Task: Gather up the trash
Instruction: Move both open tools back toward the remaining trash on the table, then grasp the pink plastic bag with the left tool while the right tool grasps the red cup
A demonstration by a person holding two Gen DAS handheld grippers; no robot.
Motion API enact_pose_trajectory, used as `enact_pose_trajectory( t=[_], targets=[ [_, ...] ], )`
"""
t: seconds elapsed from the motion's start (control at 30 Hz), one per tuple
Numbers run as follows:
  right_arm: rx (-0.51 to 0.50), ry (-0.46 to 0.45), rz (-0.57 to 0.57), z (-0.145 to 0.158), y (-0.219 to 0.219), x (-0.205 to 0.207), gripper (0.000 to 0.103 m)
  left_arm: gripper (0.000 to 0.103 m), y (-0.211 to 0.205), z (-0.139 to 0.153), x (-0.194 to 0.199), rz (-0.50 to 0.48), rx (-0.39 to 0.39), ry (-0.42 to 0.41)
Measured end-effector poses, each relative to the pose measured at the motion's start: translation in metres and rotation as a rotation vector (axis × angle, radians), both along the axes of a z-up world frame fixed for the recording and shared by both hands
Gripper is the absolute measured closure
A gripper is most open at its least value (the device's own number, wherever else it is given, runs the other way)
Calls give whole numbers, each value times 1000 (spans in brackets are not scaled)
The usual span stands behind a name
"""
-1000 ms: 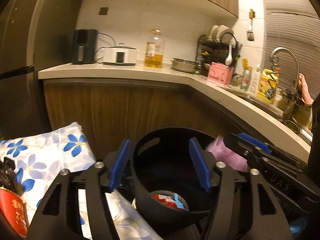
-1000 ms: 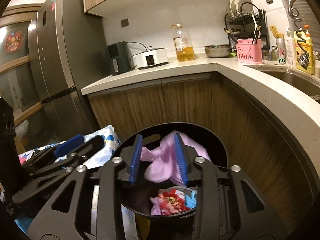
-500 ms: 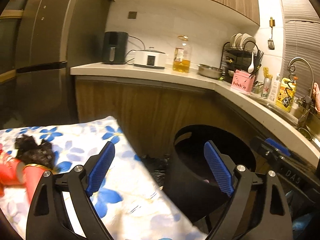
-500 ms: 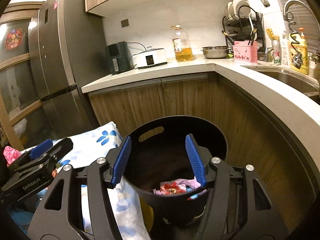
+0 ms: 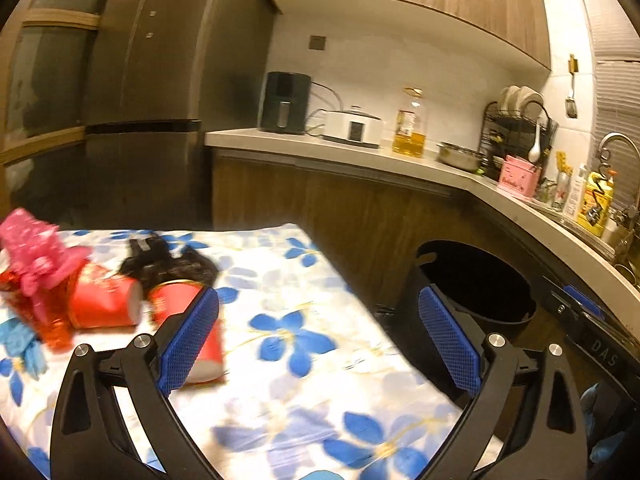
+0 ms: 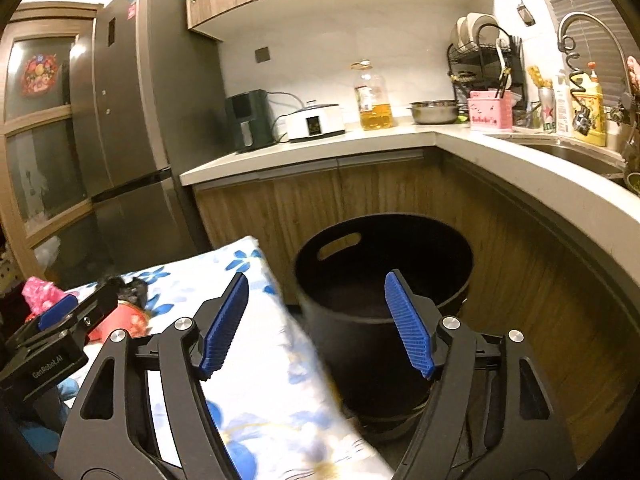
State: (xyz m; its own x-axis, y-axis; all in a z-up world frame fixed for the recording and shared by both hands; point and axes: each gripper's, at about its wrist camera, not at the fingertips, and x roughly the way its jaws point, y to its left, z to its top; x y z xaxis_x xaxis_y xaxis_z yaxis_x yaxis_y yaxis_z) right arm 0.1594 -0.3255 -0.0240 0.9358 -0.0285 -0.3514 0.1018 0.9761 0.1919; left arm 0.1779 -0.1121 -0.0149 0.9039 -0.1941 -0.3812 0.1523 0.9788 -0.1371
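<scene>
Wood cabinets (image 6: pixel 320 204), pale L-shaped counter (image 6: pixel 500 152), steel fridge (image 6: pixel 128 120), warm light.

Right tongs (image 6: pixel 316 324) opening, empty, before the black bin (image 6: pixel 384 292).

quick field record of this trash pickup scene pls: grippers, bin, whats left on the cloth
left gripper: jaws opening, nothing between them, over the floral cloth
right gripper: jaws opening, nothing between them, facing the black bin
bin position: on the floor beside the cloth, below the counter
trash on cloth: red paper cups, pink wrapper, black crumpled piece
bin contents: not visible from these angles
</scene>
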Motion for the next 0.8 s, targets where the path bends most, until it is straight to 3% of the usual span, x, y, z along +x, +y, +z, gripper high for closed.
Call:
enact_pose_trajectory(
  t=[0.43,0.8],
  targets=[
    [-24,25,167,-16,95,-3,33,7,112,-5,-21,257,15,8],
    [-30,76,262,-32,155,16,33,7,202,1,-13,439,-11,7]
  ],
)
